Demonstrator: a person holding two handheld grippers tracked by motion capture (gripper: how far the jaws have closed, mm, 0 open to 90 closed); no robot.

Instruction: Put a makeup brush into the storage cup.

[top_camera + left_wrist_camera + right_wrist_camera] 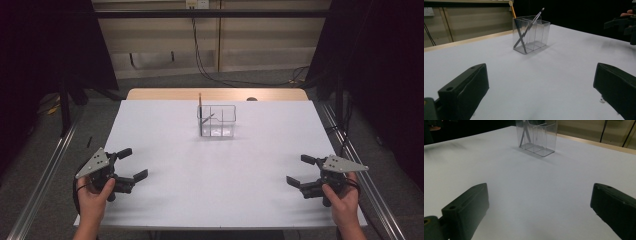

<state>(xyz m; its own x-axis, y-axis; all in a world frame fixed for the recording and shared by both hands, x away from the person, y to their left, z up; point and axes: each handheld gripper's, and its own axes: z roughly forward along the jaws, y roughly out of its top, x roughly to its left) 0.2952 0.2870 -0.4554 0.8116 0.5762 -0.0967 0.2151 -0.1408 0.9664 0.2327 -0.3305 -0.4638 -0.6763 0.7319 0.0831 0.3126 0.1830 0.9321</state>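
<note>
Overhead, both grippers, left (pixel 132 164) and right (pixel 301 171), spread wide; left gripper view reveals crossed brushes (pixel 525 31).

White table (pixel 165 190); clear organizer (pixel 217 120); orange-handled brush (pixel 512 10); black fingers (pixel 464 90); grey plate (pixel 93 163).

Organizer (pixel 217 120) mid-table (pixel 165 195), brushes (pixel 527 28) inside

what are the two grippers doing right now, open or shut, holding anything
Left gripper: open, holding nothing, over the table.
Right gripper: open, holding nothing.
</note>
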